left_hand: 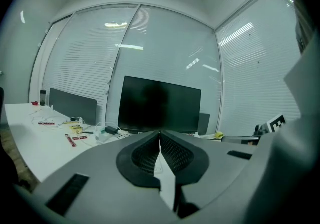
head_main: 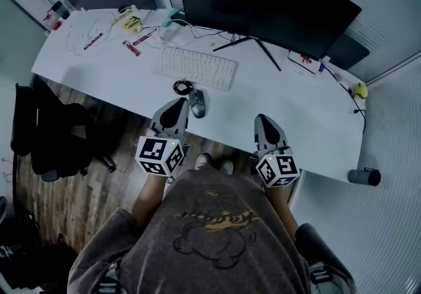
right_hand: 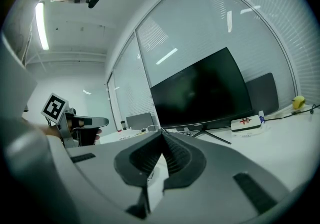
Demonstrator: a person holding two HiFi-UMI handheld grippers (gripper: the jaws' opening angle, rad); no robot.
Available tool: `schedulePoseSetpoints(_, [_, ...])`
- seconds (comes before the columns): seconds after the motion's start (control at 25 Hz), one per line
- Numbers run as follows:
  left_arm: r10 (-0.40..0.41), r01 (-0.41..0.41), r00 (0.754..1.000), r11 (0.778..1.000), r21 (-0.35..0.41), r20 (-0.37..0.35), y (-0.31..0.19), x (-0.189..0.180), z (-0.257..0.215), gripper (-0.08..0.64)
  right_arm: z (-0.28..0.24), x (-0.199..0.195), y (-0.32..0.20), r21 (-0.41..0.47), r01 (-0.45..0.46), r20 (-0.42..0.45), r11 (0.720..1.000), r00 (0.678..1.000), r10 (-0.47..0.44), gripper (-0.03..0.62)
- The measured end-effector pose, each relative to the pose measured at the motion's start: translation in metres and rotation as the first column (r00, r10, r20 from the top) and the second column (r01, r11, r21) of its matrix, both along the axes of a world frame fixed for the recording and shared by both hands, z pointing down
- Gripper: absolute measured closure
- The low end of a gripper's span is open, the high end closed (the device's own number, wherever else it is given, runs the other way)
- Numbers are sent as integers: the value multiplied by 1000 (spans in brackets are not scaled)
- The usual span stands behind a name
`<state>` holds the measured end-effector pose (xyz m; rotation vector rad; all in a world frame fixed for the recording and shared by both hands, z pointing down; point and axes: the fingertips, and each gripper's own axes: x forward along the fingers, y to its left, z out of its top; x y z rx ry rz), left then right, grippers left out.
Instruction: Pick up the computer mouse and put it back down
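Closest in, grey shirt (head_main: 210, 233) with a cartoon print, soft and creased, and just ahead of it black-and-white marker cubes (head_main: 160, 155) riding on matte grey plastic shells. Of these, left gripper (head_main: 176, 102) pressed together with nothing between, ribbed dark pads (left_hand: 145, 155) meeting in a thin seam at the tip; right gripper (head_main: 263, 118) likewise closed and empty, well apart to the right over the bare desk (head_main: 309, 122). Sitting on that smooth white top, close to the near edge and just right of the left tool's tip: computer mouse (head_main: 197, 103), small, domed, grey, apparently slick plastic. Just behind it a dark coil (head_main: 183, 87), probably its cable, then a flat white keyboard (head_main: 196, 67) and a wide glossy black monitor (head_main: 263, 3) on thin splayed legs. Likely trouble from here: reaching in with jaws unopened and simply shoving the mouse, possibly off the near edge toward the wood-plank floor (head_main: 99, 181); pinching too high on the rounded shell and squirting it out of the pads; lifting against the coil, if indeed the cable, and getting tugged sideways; setting down askew onto the keyboard's front edge. Safer bet, by this reading: opening wide first, then taking the mouse low across its flanks for the ribbing to bite.
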<state>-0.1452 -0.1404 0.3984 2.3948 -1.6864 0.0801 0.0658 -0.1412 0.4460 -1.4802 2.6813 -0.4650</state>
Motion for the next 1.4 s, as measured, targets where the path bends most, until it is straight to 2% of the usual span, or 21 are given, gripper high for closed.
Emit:
schedulePoseSetpoints(0.24, [20, -20, 1000, 1000, -20, -7, -8, -6, 5, 537, 2, -14, -1, -11, 16, 8, 1000, 1000, -16, 586])
schedulePoseSetpoints(0.32, [30, -31, 999, 999, -22, -20, -12, -6, 6, 457, 0, -16, -2, -10, 17, 6, 1000, 1000, -17, 586])
schedulePoseSetpoints(0.52, [43, -44, 999, 999, -25, -12, -22, -6, 10, 352, 0, -14, -7, -9, 8, -10, 1000, 1000, -8, 586])
schedulePoseSetpoints(0.76, [48, -50, 999, 994, -93, -16, -37, -9, 33, 253, 3, -12, -12, -14, -4, -27, 1000, 1000, 3, 586])
schedulePoseSetpoints(1.12, [41, -34, 999, 978, -206, 30, -62, -9, 83, 213, 10, -12, -16, -31, -5, -39, 1000, 999, 4, 586])
schedulePoseSetpoints(1.4, [52, -19, 995, 942, -336, 89, -79, -4, 144, 207, 19, -9, -16, -57, -20, -45, 998, 999, 17, 586])
